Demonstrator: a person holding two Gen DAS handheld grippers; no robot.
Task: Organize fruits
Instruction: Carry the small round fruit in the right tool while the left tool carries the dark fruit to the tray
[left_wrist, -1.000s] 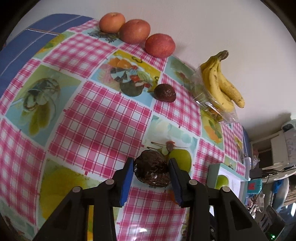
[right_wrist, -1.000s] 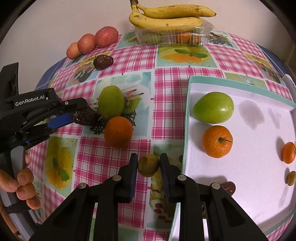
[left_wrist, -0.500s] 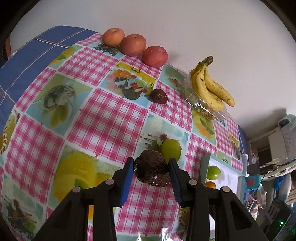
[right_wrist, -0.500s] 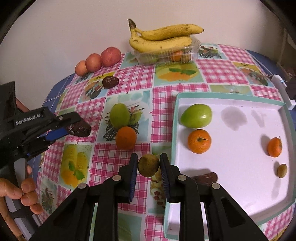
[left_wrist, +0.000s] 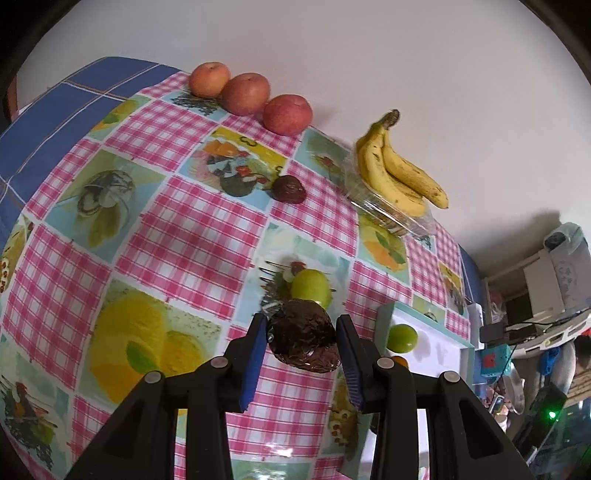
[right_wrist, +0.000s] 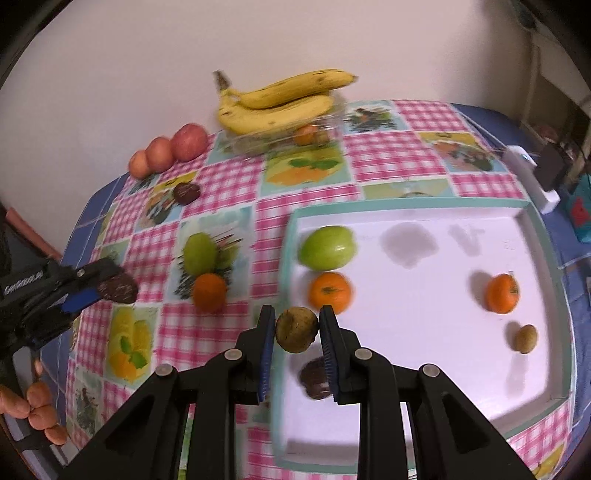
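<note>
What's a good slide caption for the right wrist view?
Right gripper holding a small brown fruit at the white tray edge.

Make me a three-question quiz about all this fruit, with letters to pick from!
1. Where do the bananas lie?
A. on a clear plastic box
B. in the white tray
C. beside the red apples

2. How many oranges are in the white tray?
A. one
B. two
C. four

3. What is the right hand-held gripper doing?
A. standing open and empty
B. gripping a banana
C. gripping a small brownish-green fruit

Answers:
1 A, the bunch rests on the clear plastic box by the wall.
2 B, one beside the green apple, one further right.
3 C, the fruit sits between its blue pads.
</note>
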